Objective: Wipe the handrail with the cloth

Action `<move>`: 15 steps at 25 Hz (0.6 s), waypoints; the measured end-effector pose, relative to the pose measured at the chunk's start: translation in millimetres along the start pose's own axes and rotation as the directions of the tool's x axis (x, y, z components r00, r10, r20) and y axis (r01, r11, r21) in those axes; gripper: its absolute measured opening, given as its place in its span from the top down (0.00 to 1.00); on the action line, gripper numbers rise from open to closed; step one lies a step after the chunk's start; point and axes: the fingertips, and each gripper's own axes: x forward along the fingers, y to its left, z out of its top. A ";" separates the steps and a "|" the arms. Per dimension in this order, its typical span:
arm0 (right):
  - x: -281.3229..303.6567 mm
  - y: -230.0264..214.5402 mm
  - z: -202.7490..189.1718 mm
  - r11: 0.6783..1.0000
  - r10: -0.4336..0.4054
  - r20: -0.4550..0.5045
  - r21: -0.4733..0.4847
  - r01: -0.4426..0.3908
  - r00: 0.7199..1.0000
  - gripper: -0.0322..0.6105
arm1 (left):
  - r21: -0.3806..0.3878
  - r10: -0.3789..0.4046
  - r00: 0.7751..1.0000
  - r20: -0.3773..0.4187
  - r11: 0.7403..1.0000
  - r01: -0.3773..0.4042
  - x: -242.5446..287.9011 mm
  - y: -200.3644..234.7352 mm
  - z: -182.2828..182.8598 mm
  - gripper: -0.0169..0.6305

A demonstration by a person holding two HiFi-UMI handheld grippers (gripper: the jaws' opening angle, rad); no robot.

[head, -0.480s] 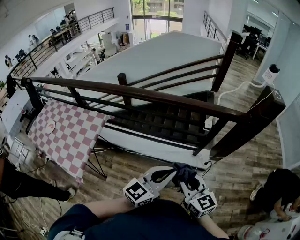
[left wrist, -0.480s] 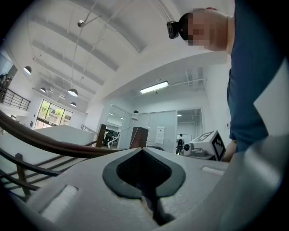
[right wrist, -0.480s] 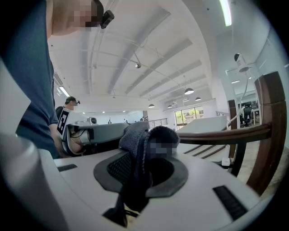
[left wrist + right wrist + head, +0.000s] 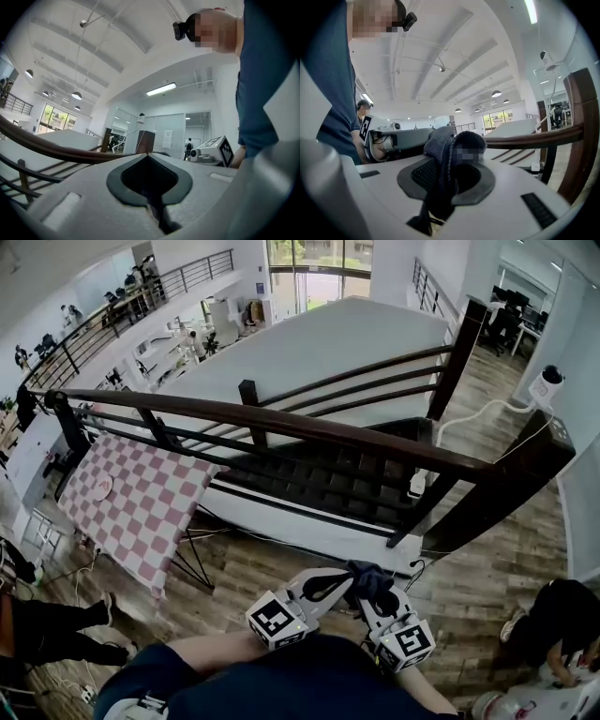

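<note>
Dark cloth [image 4: 368, 579] pinched between the jaws of the right tool [image 4: 377, 596]. In the right gripper view the cloth [image 4: 443, 145] bunches above the pads and hangs down through the tool [image 4: 446, 168].

The left tool [image 4: 339, 583] has its jaws pressed together with nothing between them, as the left gripper view shows [image 4: 148, 157]. Its tip lies just beside the cloth, left of the right tool; whether the two touch cannot be told.

Both tools are held close to the person's body, and the cloth is well apart from the handrail [image 4: 309, 427]. The dark wooden handrail runs ahead of both tools, from far left to a thick newel post [image 4: 511, 479] ahead-right of the right tool. It also appears beyond each tool's tip in the gripper views [image 4: 525, 139] [image 4: 56, 150].

Stairs [image 4: 319, 486] descend beyond the rail. A red-and-white checkered sheet [image 4: 141, 507] lies ahead-left of the left tool, and a wooden floor [image 4: 272, 568] lies beneath both tools. A second person [image 4: 562, 620] crouches to the right of the right tool.
</note>
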 end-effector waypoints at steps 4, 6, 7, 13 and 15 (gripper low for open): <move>-7.2 -10.8 -1.2 1.000 0.017 0.009 0.011 -0.017 1.000 0.81 | 0.009 0.025 1.000 -0.016 1.000 -0.025 9.4 -5.5 -5.0 0.98; -11.4 -18.5 -3.1 0.999 0.034 0.020 0.014 -0.034 0.999 0.81 | 0.013 0.043 0.999 -0.020 0.999 -0.042 16.2 -8.6 -7.7 0.98; -13.6 -21.8 -4.4 0.999 0.044 0.026 0.016 -0.045 0.999 0.81 | 0.014 0.050 0.999 -0.022 0.999 -0.049 19.5 -10.2 -9.7 0.98; -22.2 -46.4 -16.5 0.997 0.041 0.005 0.069 -0.042 0.999 0.81 | 0.008 0.059 0.997 -0.040 0.998 -0.059 38.1 -13.4 -21.3 0.98; -11.6 -60.2 -12.8 0.998 0.036 0.000 0.059 -0.035 0.999 0.81 | 0.008 0.062 0.998 -0.032 0.998 -0.062 48.6 3.1 -18.3 0.98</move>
